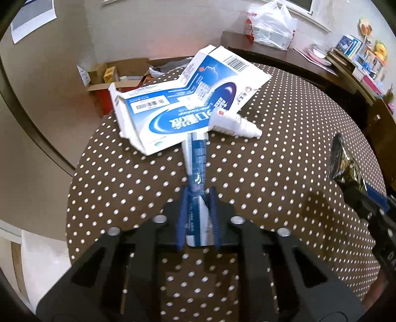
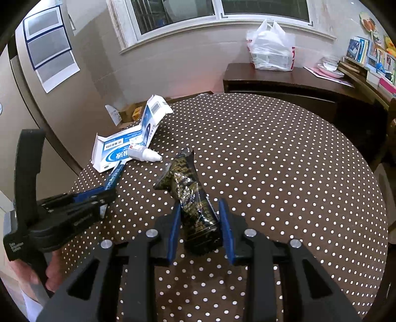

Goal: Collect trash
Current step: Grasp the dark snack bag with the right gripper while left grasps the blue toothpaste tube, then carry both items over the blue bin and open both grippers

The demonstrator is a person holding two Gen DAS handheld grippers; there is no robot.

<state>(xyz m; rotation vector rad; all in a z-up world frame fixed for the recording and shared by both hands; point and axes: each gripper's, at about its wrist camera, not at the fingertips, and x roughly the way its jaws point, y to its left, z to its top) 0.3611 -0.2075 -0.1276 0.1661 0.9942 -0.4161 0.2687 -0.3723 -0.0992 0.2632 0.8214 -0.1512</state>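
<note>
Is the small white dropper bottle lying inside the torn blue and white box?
No, the dropper bottle lies on its side on the dotted tablecloth against the flattened box, not inside it.

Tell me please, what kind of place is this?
Most likely a room in a home: a round table with a polka-dot tablecloth, a window above a dark wooden sideboard, and shelves of books and toys.

Both wrist cameras look steeply down along their own fingers, close over the dotted table (image 1: 272, 173), the left facing the flattened box (image 1: 188, 104) at twelve o'clock, the right seeing it at ten o'clock, both sharing the white bag (image 2: 271, 47) at one o'clock.
</note>
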